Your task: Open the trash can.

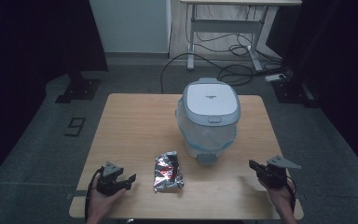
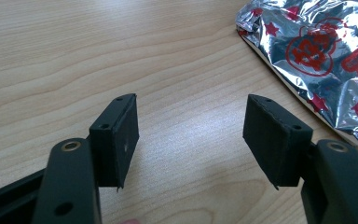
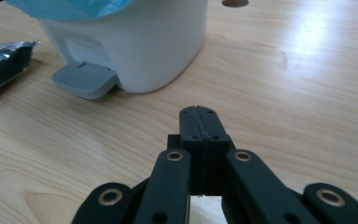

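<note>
Wooden table [image 1: 140,121]: left gripper [image 2: 191,126] agape, right gripper [image 3: 199,122] closed, empty

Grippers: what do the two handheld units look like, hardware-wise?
Both are black. The left gripper has flat rectangular pads on linkage arms with brass-ringed pivot holes. The right gripper has the same linkage and rivets. Each carries a grey three-cornered plate on top, and a black cable trails back from the left one.

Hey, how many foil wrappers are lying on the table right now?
1. A crumpled silver foil wrapper with red print lies on the wooden table, just left of the white pedal bin. The bin's lid is down, so more may be hidden inside.
</note>
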The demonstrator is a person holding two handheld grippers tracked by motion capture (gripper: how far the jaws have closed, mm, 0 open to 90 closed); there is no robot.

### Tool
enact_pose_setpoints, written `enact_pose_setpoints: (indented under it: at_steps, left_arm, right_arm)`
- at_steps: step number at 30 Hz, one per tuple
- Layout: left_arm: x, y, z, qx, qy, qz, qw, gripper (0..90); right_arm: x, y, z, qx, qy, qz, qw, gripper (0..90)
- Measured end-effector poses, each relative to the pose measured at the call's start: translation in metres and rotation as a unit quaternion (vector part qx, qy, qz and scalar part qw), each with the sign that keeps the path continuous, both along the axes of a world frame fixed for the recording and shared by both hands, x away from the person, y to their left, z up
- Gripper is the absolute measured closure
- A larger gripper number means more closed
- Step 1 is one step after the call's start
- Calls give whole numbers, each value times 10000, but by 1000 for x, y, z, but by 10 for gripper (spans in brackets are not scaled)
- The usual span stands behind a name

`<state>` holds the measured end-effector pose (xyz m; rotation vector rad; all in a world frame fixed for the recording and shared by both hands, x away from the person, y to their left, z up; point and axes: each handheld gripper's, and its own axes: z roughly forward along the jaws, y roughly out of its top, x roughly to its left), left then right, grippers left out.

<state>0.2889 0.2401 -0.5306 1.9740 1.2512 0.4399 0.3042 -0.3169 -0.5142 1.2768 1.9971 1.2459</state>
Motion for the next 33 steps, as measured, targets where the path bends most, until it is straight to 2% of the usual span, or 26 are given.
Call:
enact_pose_setpoints:
  at_steps: [7, 14, 20, 33]
  left_arm:
    - [0, 0, 0, -41, 18, -14, 10000, 360]
    - [1, -4, -1, -13, 44, -86, 10000, 362]
    - [1, -5, 0, -33, 43, -113, 9999, 367]
    - [1, -4, -1, -76, 58, -131, 9999, 369]
  right_arm:
    - [2, 5, 4, 105, -58, 64, 9999, 900]
    - [11, 17, 7, 128, -100, 335, 9993, 900]
    - [26, 36, 6, 75, -5, 643, 9979, 900]
    - [44, 67, 6, 129, -9, 877, 9961, 900]
